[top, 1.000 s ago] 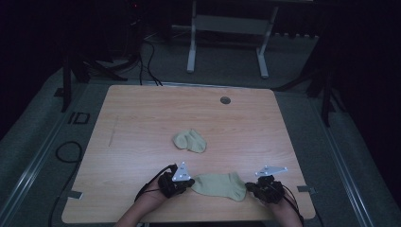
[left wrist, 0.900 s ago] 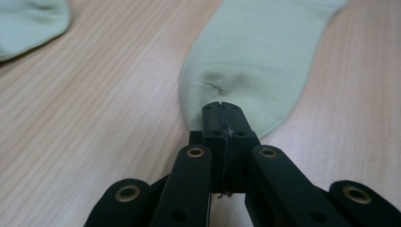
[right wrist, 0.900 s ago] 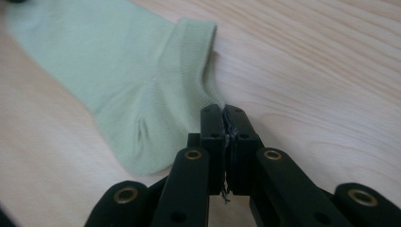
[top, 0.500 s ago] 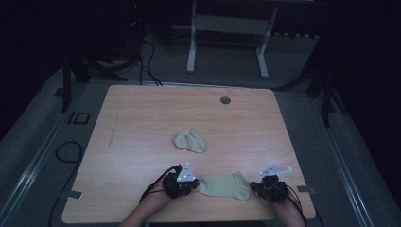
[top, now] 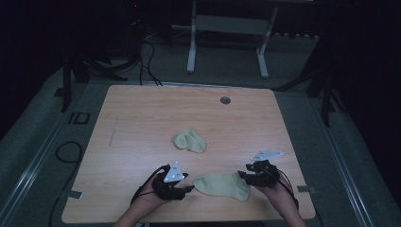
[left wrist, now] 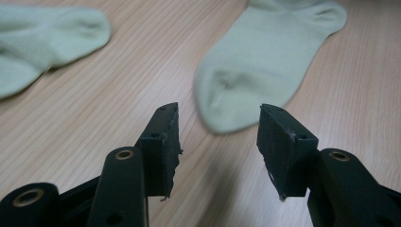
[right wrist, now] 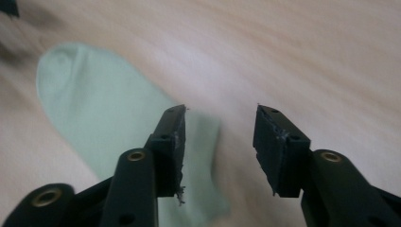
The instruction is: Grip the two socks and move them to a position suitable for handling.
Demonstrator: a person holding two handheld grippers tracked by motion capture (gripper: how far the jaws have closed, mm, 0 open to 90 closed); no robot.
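The left hand-held gripper point(top: 189, 188) and the right hand-held gripper point(top: 242, 176) have just been opening; both now stand parted with nothing between their jaws. A flat pale green fabric sock point(top: 222, 185) lies between them near the front edge of the light wooden bench point(top: 142, 118). A second, crumpled pale green sock point(top: 190, 140) rests mid-bench, with bare wood all around.

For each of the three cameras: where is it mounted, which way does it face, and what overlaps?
High view: above the near table edge, facing forward and down; forearms, left gripper, right gripper.
Left gripper view: on that gripper, facing along open jaws at flat sock and bunched sock.
Right gripper view: along open jaws over flat sock.
Shared: flat sock, all three.
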